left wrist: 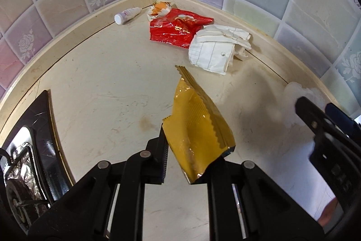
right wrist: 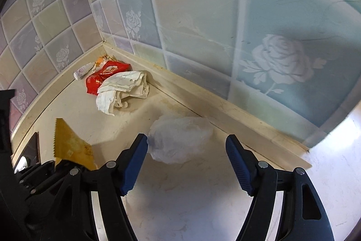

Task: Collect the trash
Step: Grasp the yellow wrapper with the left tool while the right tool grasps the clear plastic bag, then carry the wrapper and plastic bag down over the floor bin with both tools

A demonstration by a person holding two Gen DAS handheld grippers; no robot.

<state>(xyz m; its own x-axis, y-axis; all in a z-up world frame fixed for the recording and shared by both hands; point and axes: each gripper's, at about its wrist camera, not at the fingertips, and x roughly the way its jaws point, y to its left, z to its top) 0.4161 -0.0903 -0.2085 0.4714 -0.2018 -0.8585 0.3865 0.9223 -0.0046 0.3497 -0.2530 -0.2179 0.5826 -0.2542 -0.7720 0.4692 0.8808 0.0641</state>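
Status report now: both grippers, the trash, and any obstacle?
Left gripper shut on yellow wrapper, lifted. Right gripper open, short of white plastic bag. Red packet, lined paper, small bottle wait in corner. Nothing in the way.

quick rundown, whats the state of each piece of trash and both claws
left claw: shut on yellow wrapper
yellow wrapper: held, lifted
right claw: open, near white bag
white bag: crumpled on counter
red packet: lying flat
lined paper: crumpled
white bottle: on its side
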